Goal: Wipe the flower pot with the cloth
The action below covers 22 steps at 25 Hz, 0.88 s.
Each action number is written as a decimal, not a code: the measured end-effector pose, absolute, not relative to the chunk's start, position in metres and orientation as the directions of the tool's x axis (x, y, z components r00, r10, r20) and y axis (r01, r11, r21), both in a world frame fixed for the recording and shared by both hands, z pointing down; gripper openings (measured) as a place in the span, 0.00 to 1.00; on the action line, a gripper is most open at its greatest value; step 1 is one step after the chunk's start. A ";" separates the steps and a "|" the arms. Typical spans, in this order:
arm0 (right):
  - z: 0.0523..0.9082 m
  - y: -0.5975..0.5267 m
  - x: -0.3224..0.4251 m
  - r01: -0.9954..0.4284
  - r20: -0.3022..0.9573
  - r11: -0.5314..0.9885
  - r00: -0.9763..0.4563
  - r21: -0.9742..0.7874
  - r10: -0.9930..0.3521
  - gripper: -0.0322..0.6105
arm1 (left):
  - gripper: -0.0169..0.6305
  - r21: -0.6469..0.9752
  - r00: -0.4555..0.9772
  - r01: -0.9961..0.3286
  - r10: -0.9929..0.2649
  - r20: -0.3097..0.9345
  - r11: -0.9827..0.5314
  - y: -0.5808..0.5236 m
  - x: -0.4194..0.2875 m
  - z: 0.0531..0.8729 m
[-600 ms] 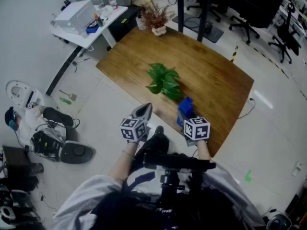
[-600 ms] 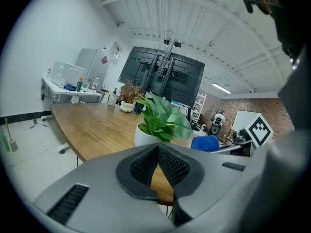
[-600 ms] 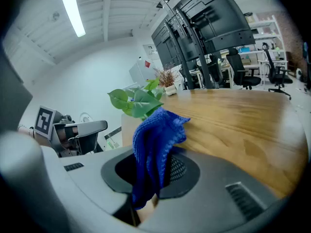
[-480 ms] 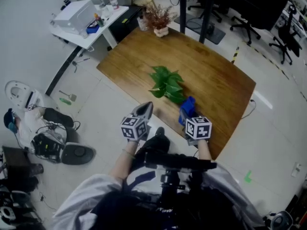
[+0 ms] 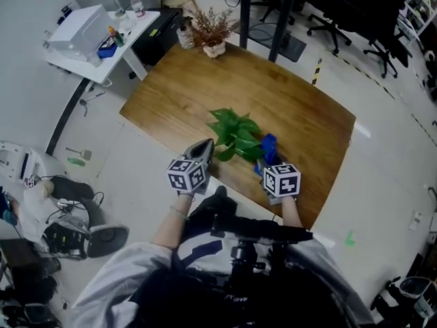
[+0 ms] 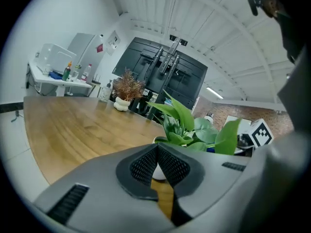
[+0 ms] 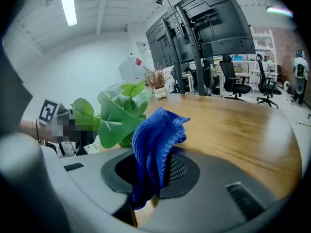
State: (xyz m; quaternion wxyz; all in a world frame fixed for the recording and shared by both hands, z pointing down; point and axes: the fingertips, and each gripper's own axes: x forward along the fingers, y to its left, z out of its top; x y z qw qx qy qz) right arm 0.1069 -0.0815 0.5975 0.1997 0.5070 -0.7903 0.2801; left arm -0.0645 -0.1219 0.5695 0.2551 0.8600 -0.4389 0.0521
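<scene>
A leafy green plant (image 5: 235, 134) stands near the front edge of the wooden table (image 5: 300, 108). Its white flower pot (image 6: 158, 173) shows just beyond my left gripper's tips, under the leaves (image 6: 187, 123). My left gripper (image 5: 203, 149) (image 6: 157, 148) is shut and holds nothing, close to the plant's left side. On the plant's right, my right gripper (image 5: 265, 162) (image 7: 153, 171) is shut on a blue cloth (image 5: 269, 146) (image 7: 155, 140), which sticks up from the jaws. The leaves (image 7: 121, 111) lie just left of the cloth. In the head view foliage hides the pot.
A small pot of dried brown twigs (image 5: 212, 31) (image 6: 125, 89) stands at the table's far corner. A white side table (image 5: 102, 43) with a box and bottles is beyond the left corner. Bags and gear lie on the floor (image 5: 61, 210) at left; office chairs (image 5: 382, 43) behind.
Both grippers have moved forward to the plant. The left tip now reaches the leaves, and the cloth is nearer the plant's right side. The head view has shifted a little.
</scene>
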 end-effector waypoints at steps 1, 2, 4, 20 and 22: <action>0.597 -0.085 0.107 -0.916 0.603 0.327 -0.399 -0.231 -0.691 0.18 | 0.03 0.400 0.628 -0.768 -0.713 0.312 -0.500 -0.128 -0.061 0.571; 0.597 -0.089 0.107 -0.919 0.607 0.327 -0.393 -0.222 -0.691 0.18 | 0.03 0.406 0.646 -0.753 -0.696 0.312 -0.517 -0.134 -0.056 0.573; 0.596 -0.096 0.104 -0.917 0.611 0.343 -0.393 -0.204 -0.687 0.18 | 0.03 0.419 0.684 -0.722 -0.658 0.316 -0.550 -0.143 -0.047 0.577; 0.618 -0.109 0.048 -0.886 0.685 0.423 -0.429 -0.191 -0.589 0.18 | 0.03 0.512 0.825 -0.559 -0.497 0.267 -0.652 -0.179 -0.039 0.582; 0.623 -0.107 0.044 -0.881 0.706 0.436 -0.426 -0.182 -0.566 0.18 | 0.03 0.525 0.828 -0.552 -0.499 0.255 -0.648 -0.182 -0.039 0.581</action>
